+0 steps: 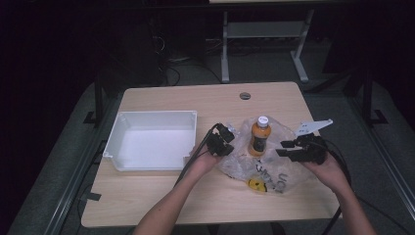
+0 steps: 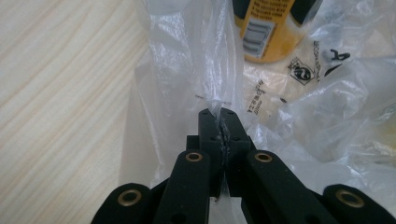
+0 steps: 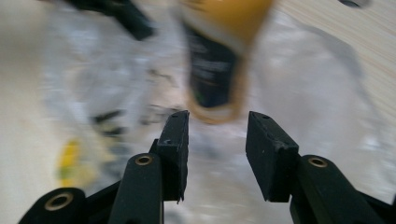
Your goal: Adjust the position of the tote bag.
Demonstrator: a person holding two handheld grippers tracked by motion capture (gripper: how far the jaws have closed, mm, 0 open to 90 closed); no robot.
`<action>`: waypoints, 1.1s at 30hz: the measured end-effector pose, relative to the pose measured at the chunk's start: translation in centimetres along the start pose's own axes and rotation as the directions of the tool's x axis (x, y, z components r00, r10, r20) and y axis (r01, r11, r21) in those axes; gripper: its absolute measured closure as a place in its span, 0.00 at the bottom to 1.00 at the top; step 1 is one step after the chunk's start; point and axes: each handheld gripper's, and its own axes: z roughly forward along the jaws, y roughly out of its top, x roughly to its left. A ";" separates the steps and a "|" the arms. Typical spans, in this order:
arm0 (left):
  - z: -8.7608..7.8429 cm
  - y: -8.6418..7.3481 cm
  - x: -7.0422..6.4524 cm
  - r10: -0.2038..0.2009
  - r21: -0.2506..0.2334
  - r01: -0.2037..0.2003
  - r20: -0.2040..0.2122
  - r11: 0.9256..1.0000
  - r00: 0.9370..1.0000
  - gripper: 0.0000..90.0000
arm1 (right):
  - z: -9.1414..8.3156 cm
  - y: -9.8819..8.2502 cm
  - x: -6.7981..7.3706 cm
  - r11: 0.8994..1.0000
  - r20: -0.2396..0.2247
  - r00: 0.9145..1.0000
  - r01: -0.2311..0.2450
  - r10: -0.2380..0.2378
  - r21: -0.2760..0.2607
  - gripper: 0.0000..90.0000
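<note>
With my left gripper (image 2: 219, 114) pinched on the bag (image 2: 187, 70) and the right gripper (image 3: 217, 140) half open and empty, I'm seemingly freeing the bottle (image 1: 259, 136) standing mid-table on it; next, grip that bottle.

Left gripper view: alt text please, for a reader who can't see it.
Two black jaws of the left gripper are shut on a fold of a clear plastic bag. Behind it an orange bottle stands on the bag, on a pale wooden table.
</note>
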 end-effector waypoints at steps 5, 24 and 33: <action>0.3 -0.2 -0.1 -0.014 0.002 0.014 0.003 1.000 1.000 0.99 | 1.7 0.1 -2.6 0.996 0.068 0.997 -0.045 0.040 0.078 0.67; 0.8 -0.6 -0.2 -0.001 0.045 0.002 -0.018 0.999 1.000 1.00 | 5.1 -2.0 -4.3 0.975 0.078 0.993 -0.104 0.090 0.198 1.00; -0.7 -0.6 0.0 -0.032 -0.010 0.032 0.004 0.999 0.999 0.87 | 4.0 -1.8 -3.7 0.983 0.077 0.991 -0.118 0.108 0.140 0.87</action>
